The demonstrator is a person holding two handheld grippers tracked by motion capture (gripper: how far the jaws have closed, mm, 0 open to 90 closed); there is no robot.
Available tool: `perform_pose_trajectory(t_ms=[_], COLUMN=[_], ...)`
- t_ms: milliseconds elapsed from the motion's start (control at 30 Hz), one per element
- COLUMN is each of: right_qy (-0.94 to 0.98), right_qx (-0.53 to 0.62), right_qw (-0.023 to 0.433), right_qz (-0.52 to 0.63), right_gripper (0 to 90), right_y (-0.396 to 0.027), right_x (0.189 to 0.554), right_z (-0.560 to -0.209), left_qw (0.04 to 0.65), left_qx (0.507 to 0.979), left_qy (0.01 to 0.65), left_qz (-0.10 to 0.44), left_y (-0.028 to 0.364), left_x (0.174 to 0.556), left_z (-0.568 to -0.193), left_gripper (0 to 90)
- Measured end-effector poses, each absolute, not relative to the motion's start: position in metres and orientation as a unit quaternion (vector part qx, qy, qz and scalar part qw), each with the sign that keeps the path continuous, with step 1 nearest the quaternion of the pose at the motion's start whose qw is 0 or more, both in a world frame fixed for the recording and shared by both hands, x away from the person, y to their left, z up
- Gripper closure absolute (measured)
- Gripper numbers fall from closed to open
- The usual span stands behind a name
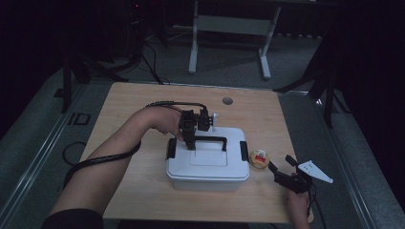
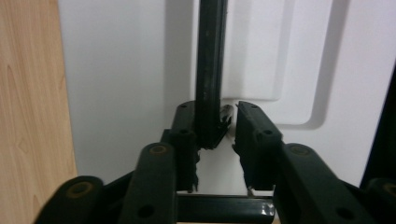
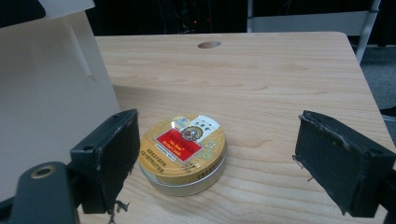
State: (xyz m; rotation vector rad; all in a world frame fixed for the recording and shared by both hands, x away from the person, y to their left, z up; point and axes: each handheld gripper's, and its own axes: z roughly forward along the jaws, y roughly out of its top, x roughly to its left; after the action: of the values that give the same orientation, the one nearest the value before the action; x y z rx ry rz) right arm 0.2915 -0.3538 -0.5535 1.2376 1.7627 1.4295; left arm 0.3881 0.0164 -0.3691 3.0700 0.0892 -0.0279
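High view: a white box sits mid-table, lid on, black side latches at both ends and a black handle across the top. The left gripper comes down on the handle's left end, forearm reaching in from the lower left with the wrist bent so the jaws point down at the lid. Left gripper view: the handle runs up between the jaws; the left pad lies against it, while a narrow gap remains beside the right pad, so the jaws are nearly closed round the bar but the clamp looks incomplete. Taking the handle at one end probably serves to lift the lid or the box.

Right gripper view: a round gold tin with a red label lies flat on the table, just beside the box wall. The right gripper has its jaws spread wide, the tin between and ahead of them, untouched. In the high view the right gripper rests low near the table's right front corner, aimed toward the tin, seemingly waiting until the box is open.
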Motion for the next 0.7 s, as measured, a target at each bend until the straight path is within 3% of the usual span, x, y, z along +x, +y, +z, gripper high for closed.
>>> perform_pose_trajectory(t_ms=[367,700], right_qy=[0.657,0.657], right_qx=[0.46,0.459], right_qw=[0.275,0.275], right_qz=[0.531,0.531], right_gripper=[13.7,13.7], right_y=[-0.3537,-0.3536], right_x=[0.2914,0.2914], right_z=[-0.5534,-0.5534], left_qw=[0.026,0.05], left_qx=[0.999,0.998], left_qy=[0.025,0.032], left_qz=[-0.019,-0.019], left_y=[0.0142,0.0208], left_x=[0.3844,0.3832], left_z=[-0.3706,-0.3717], left_gripper=[82.5,83.3])
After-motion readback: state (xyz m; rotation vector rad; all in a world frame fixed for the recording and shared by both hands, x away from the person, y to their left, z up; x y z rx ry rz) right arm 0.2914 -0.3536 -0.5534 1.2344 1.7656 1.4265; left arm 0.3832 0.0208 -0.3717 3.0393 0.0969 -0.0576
